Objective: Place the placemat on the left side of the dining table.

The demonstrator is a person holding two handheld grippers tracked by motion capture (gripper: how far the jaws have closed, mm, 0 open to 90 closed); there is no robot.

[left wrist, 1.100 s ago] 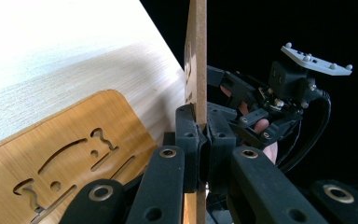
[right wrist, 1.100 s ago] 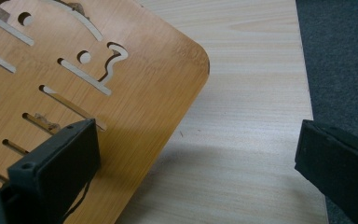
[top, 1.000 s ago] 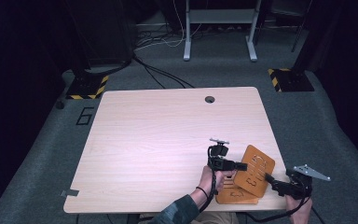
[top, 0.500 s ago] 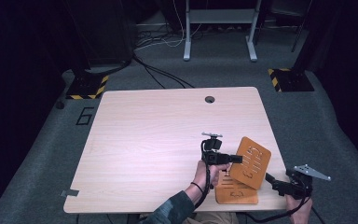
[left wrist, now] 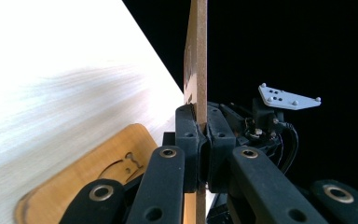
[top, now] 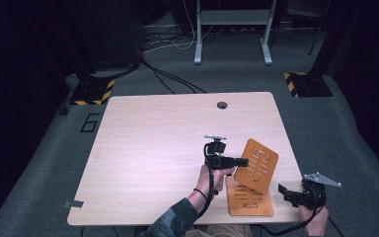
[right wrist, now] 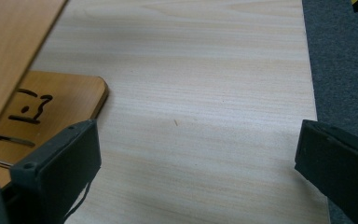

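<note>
**Left gripper lifts one wooden board off another**

The left hand (top: 216, 178) reaches in from the near edge, its left gripper (top: 238, 162) pointing sideways with jaws clamped on the edge of a thin wooden board (top: 256, 166), held tilted above the table (top: 153, 143). The board is flat, brown, round-cornered, with cut slots. A second board (top: 249, 201) lies flat beneath, near the table's front edge. The right gripper (top: 290, 193) hovers at the right corner, jaws wide and empty. Bare tabletop spreads left and beyond.
</note>
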